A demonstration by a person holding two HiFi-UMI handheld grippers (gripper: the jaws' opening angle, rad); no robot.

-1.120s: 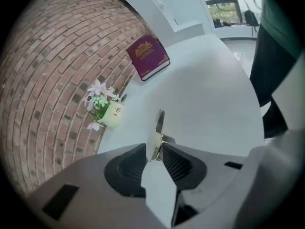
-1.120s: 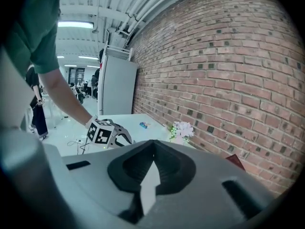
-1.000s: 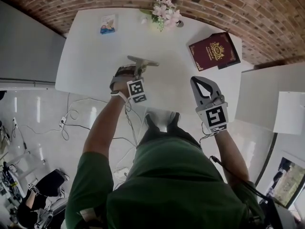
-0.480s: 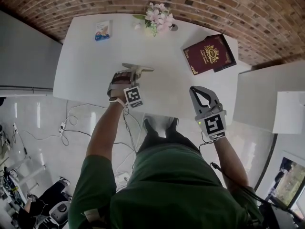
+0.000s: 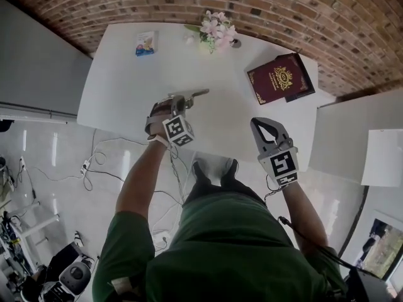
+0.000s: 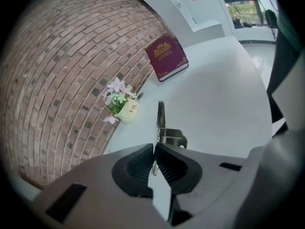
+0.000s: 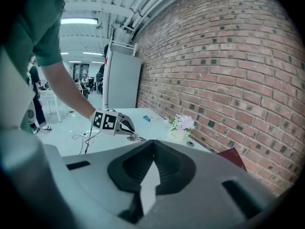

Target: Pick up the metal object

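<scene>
1. A flower pot (image 5: pixel 216 29) stands at the far edge of the table (image 5: pixel 126 74), beside the brick wall (image 5: pixel 327 17).
2. A packet (image 5: pixel 145 43) lies to its left and a book (image 5: pixel 281 78) to its right.
3. The metal object (image 5: pixel 191 95) is at mid-table, nearer the person than all three.

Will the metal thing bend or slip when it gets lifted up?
Probably stays stiff: the metal object looks like a rigid bar with a spring. It might slip or swing, since the left gripper, jaws closing, pinches only its thin edge at one end.

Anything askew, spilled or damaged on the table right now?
Nothing stands out. The left gripper is closing its jaws on the metal object, the flower pot stands upright, and the red book lies flat.
</scene>
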